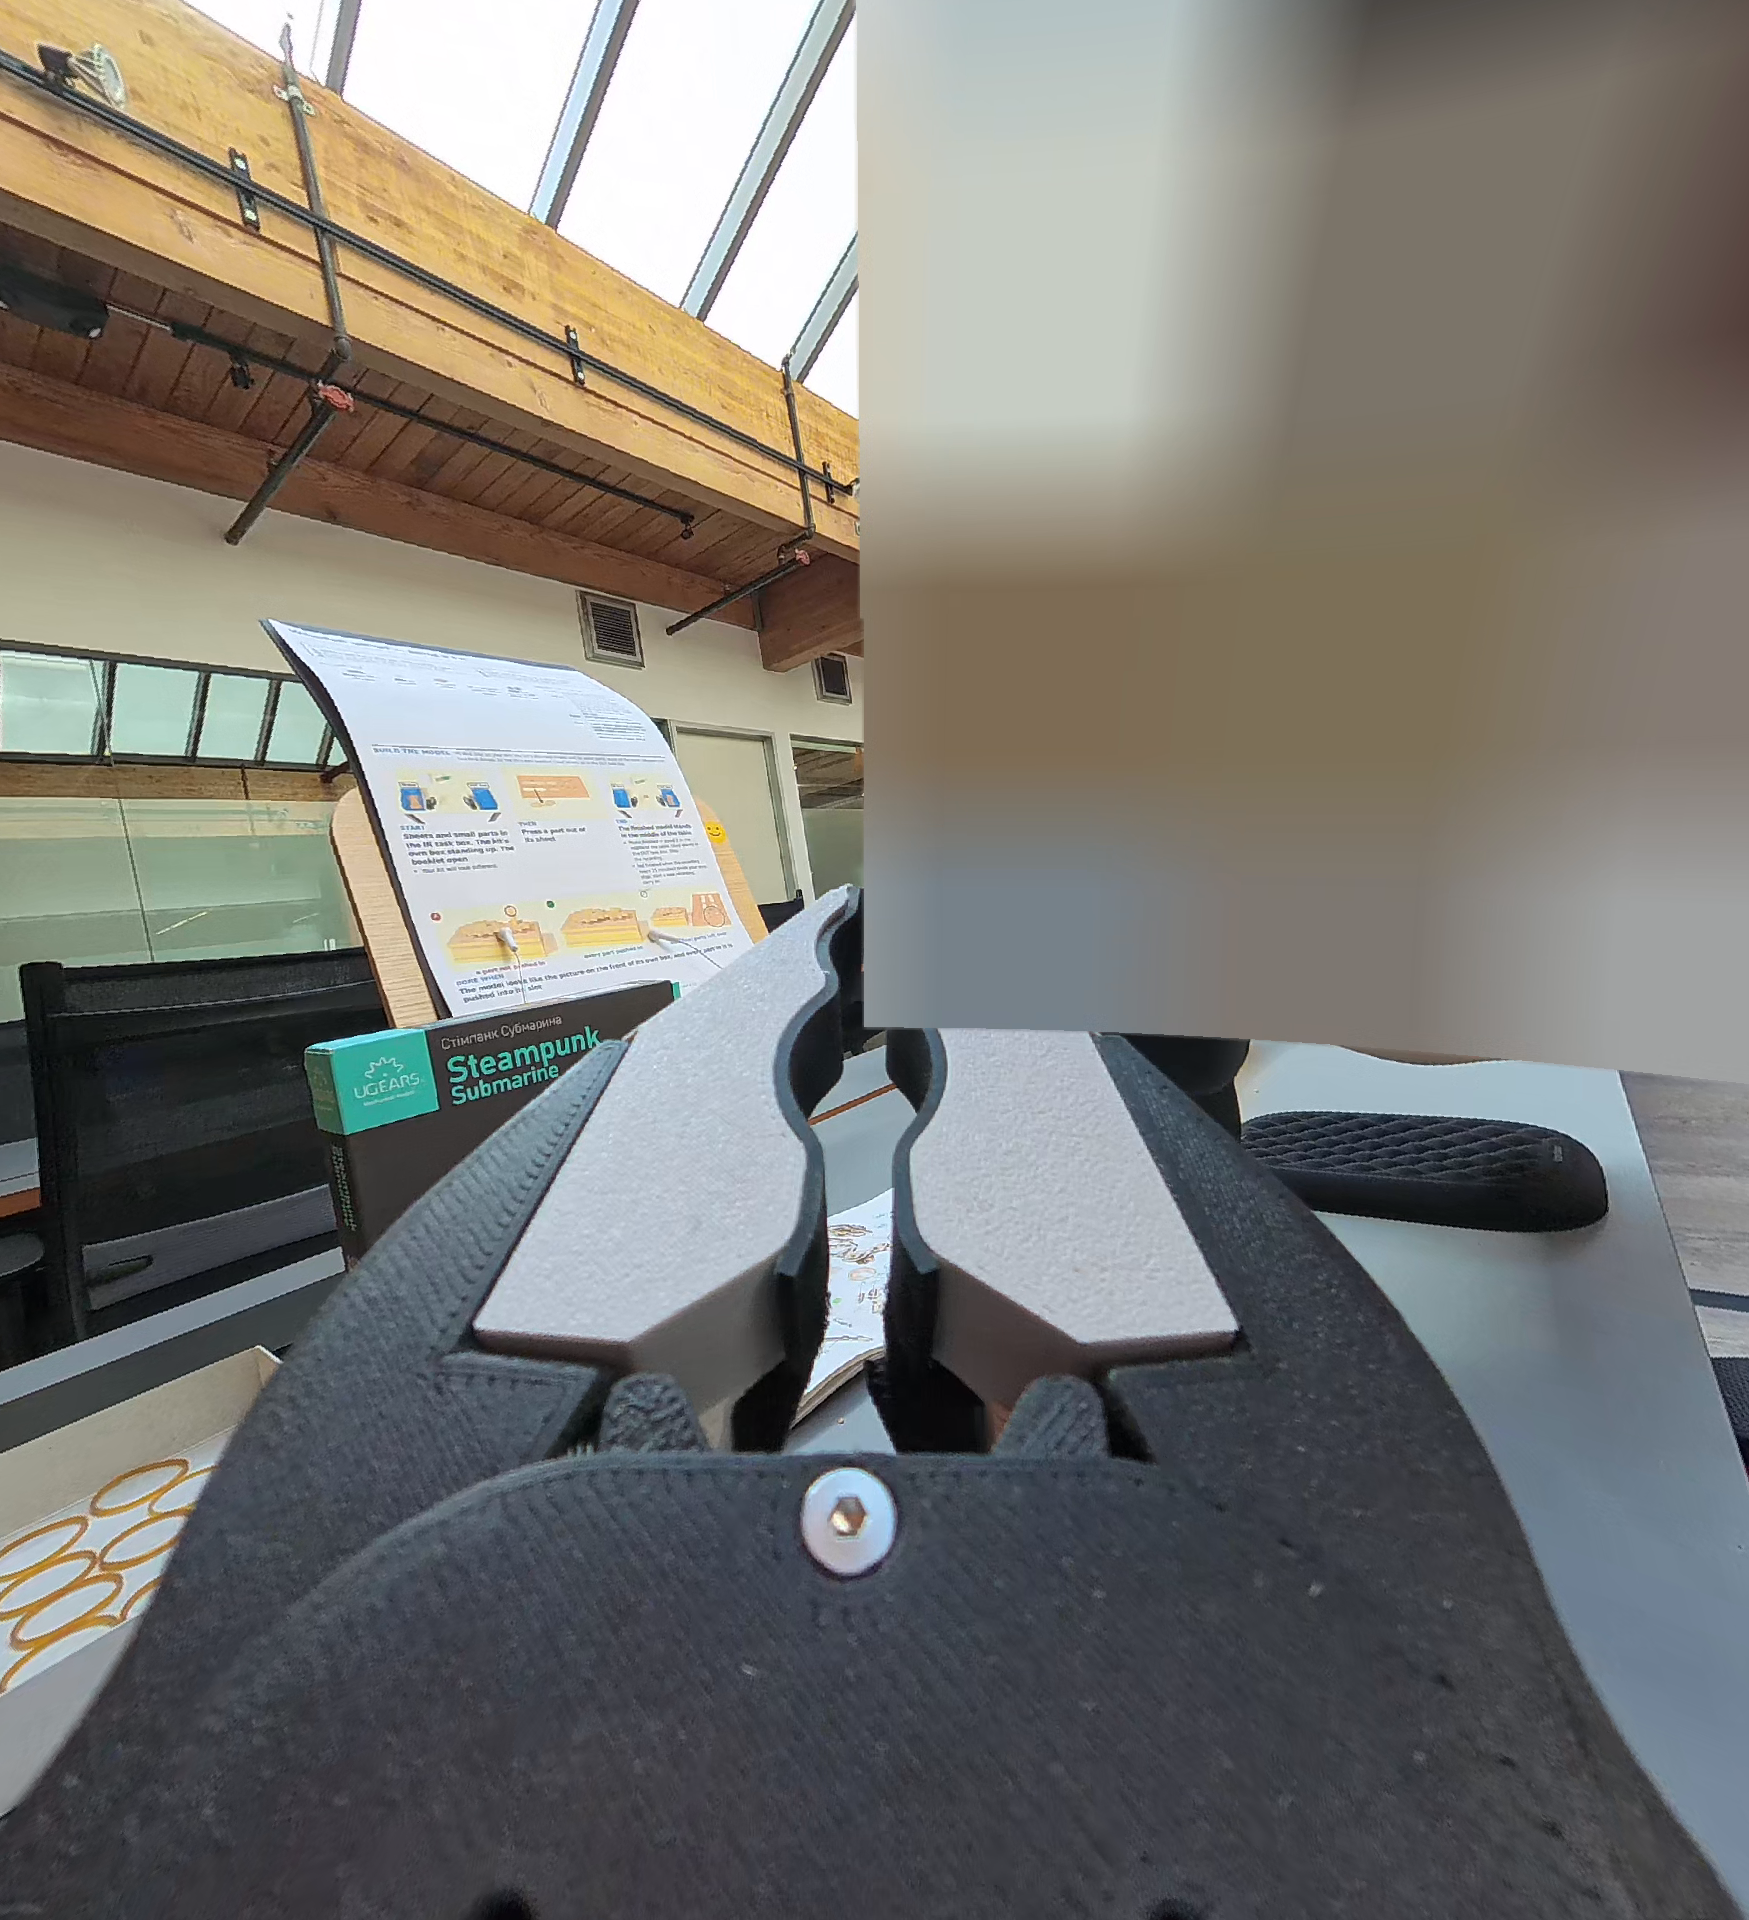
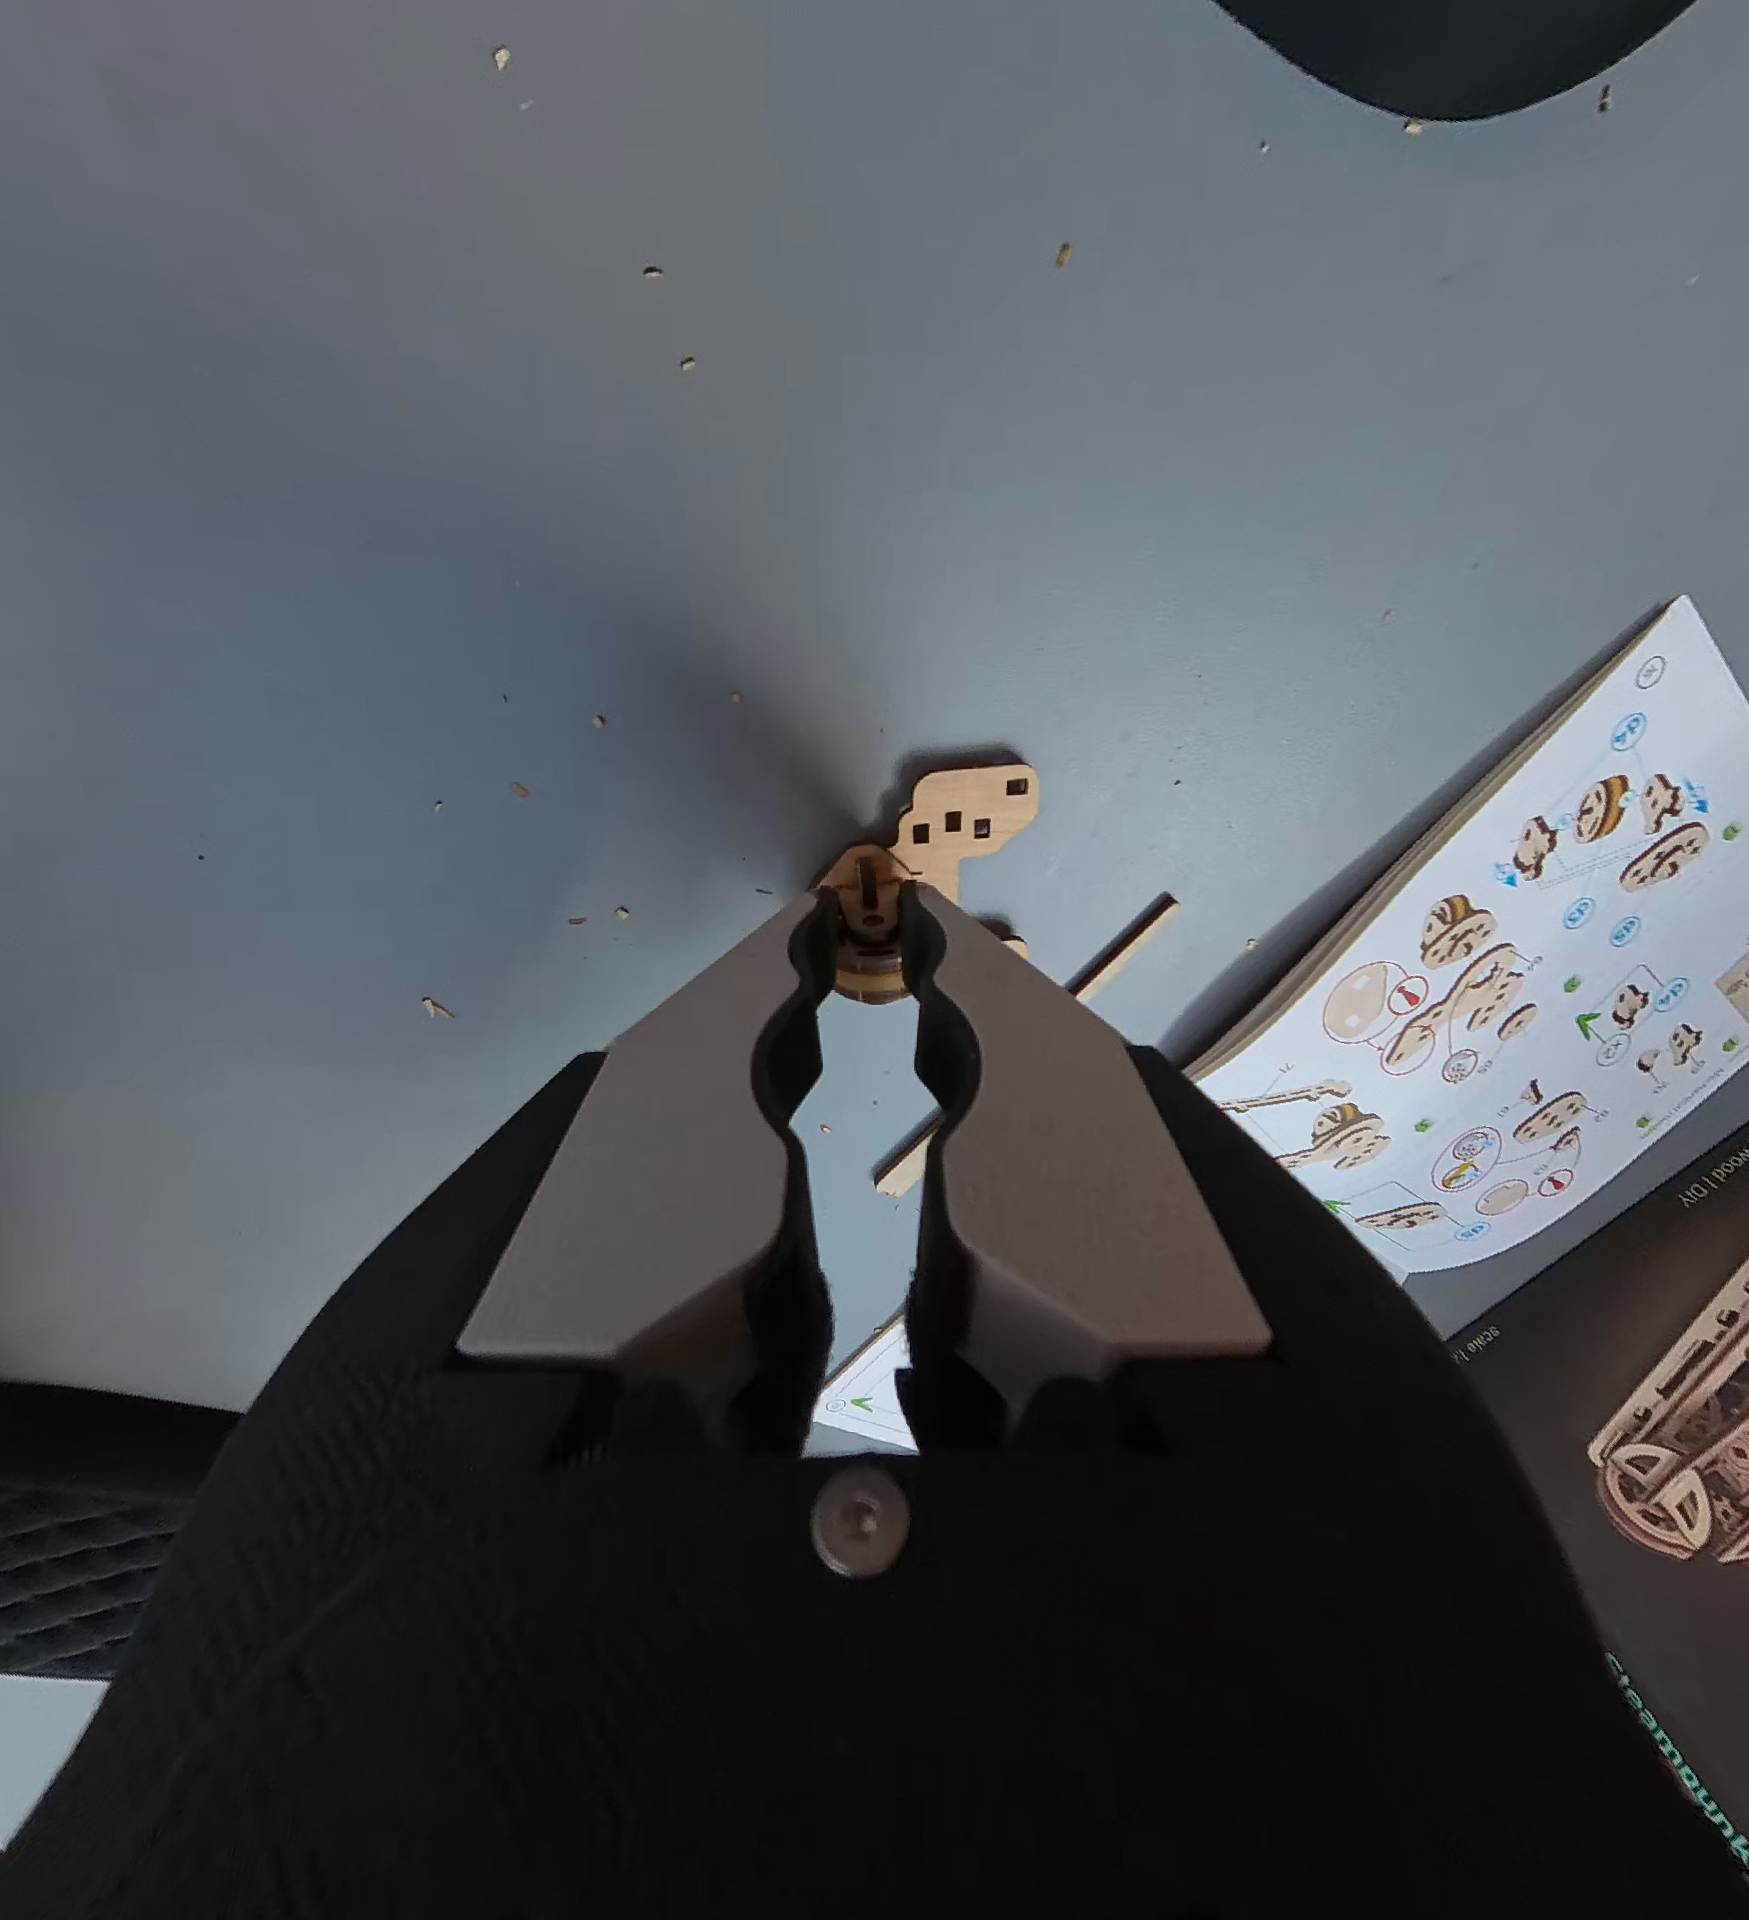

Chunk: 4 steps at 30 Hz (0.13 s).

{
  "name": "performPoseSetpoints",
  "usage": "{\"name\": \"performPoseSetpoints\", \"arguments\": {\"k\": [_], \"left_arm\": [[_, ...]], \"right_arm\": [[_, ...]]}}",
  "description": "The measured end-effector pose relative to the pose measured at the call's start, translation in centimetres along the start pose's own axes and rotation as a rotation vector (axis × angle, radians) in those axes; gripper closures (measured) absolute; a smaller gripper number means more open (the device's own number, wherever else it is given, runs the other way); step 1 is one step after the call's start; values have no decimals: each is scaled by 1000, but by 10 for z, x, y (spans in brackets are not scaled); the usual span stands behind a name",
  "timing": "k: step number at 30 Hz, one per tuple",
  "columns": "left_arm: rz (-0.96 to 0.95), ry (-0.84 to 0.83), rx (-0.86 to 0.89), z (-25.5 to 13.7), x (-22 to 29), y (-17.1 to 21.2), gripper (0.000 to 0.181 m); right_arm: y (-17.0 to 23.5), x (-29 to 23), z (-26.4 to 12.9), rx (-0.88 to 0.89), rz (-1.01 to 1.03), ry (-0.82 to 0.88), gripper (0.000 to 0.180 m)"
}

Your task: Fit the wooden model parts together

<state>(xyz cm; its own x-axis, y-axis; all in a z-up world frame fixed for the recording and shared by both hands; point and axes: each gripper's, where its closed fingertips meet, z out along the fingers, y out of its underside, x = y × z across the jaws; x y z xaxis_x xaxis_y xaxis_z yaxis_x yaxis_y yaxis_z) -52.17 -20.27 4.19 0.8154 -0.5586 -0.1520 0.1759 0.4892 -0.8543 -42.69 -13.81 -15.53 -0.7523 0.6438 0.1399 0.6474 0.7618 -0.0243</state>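
Observation:
In the right wrist view my right gripper (image 2: 868, 914) is shut on a small round wooden assembly (image 2: 870, 961), held just over the grey table (image 2: 330, 623). A flat wooden part with square holes (image 2: 969, 821) lies on the table just beyond the fingertips. A thin wooden stick (image 2: 1124, 951) lies to its right, partly under my right finger. In the left wrist view my left gripper (image 1: 862, 1039) points up and away from the table with its jaws almost together. A blurred patch hides its tips, and nothing shows between them.
An open instruction booklet (image 2: 1535, 987) and the dark kit box (image 2: 1680, 1507) lie right of the parts. Wood crumbs dot the table. The left view shows a standing kit box (image 1: 454, 1101), an instruction sheet on a stand (image 1: 537, 831), a tray of rubber bands (image 1: 70, 1558) and a black quilted pad (image 1: 1421, 1164). My right fingertips sit around 20 cm from my left ones. The thin wooden stick (image 2: 1124, 951) lies some 6 cm from my right tips, 25 cm from my left tips.

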Motion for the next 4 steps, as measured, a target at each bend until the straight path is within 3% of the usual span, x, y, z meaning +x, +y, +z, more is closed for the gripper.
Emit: {"name": "performPoseSetpoints", "arguments": {"k": [1, 4], "left_arm": [[0, 0, 0, 0, 0, 0, 181], [1, -2, 5, 0, 0, -1, 181]], "right_arm": [[0, 0, 0, 3, -2, 0, 170], [0, 0, 0, 22, 4, -6, 170]]}}
